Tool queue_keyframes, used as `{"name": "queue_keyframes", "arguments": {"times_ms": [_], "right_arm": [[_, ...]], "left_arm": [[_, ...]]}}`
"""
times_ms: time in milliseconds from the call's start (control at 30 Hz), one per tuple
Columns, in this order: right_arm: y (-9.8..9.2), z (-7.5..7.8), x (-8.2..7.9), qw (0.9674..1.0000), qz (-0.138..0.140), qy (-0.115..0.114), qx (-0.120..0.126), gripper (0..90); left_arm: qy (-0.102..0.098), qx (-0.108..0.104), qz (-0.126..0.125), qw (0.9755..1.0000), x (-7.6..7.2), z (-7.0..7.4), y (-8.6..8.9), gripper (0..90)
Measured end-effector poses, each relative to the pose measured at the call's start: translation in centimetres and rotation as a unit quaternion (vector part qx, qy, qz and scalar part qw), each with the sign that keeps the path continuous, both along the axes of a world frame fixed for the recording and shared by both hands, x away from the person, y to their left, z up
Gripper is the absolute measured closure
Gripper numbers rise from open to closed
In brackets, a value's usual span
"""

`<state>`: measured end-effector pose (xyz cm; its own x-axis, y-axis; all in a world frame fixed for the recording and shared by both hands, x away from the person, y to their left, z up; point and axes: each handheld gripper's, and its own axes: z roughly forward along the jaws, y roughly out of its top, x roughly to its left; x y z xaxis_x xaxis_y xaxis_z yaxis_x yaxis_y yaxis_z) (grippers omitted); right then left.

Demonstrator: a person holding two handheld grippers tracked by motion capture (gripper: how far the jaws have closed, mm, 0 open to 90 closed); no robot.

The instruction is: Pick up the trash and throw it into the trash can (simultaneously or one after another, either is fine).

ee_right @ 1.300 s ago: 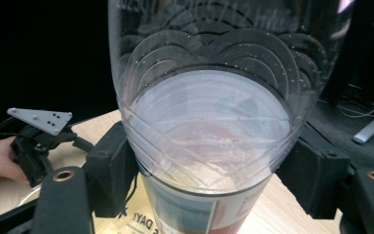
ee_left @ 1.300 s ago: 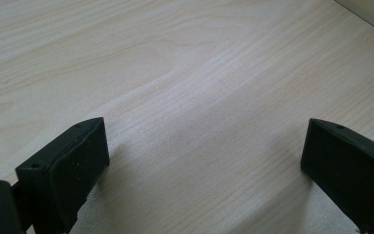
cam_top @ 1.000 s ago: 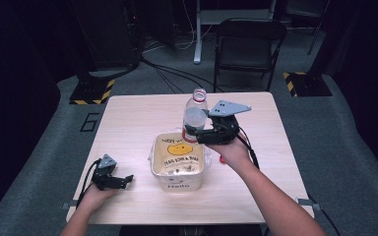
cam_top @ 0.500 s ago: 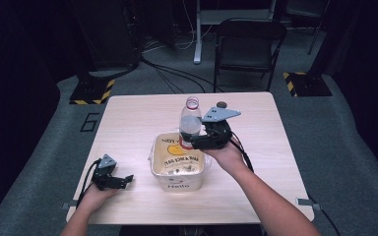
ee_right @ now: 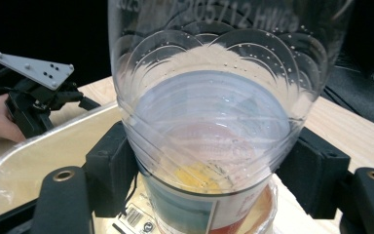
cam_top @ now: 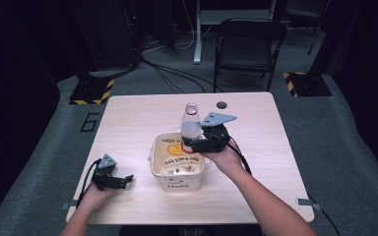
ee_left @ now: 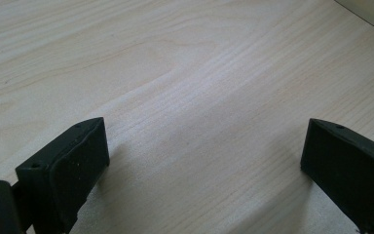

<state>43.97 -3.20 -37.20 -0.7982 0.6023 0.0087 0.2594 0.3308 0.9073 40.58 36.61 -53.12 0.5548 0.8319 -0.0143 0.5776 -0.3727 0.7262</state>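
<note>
On the pale wooden counter (cam_top: pixel 128 123), the right hand-held gripper (cam_top: pixel 192 143) clasps a clear plastic bottle (cam_top: pixel 191 123) above a cream rectangular tub (cam_top: pixel 177 162). The left hand-held gripper (cam_top: pixel 126 180) rests near the counter's front-left corner, jaws apart.

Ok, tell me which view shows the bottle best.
The high view: the whole bottle shows there, upright, held over the tub's far edge by the right gripper. The right gripper view shows just its clear ribbed body and label top up close, clamped between the jaws. The left gripper view shows bare table.
</note>
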Motion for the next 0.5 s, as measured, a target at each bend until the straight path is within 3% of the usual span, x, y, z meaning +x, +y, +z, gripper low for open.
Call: {"name": "queue_keyframes", "arguments": {"times_ms": [500], "right_arm": [[0.8,-2.5,0.2,0.9997,-0.004,0.002,-0.022,27.1]], "left_arm": [[0.000,0.000,0.000,1.0000,0.0,0.0,0.0,3.5]]}}
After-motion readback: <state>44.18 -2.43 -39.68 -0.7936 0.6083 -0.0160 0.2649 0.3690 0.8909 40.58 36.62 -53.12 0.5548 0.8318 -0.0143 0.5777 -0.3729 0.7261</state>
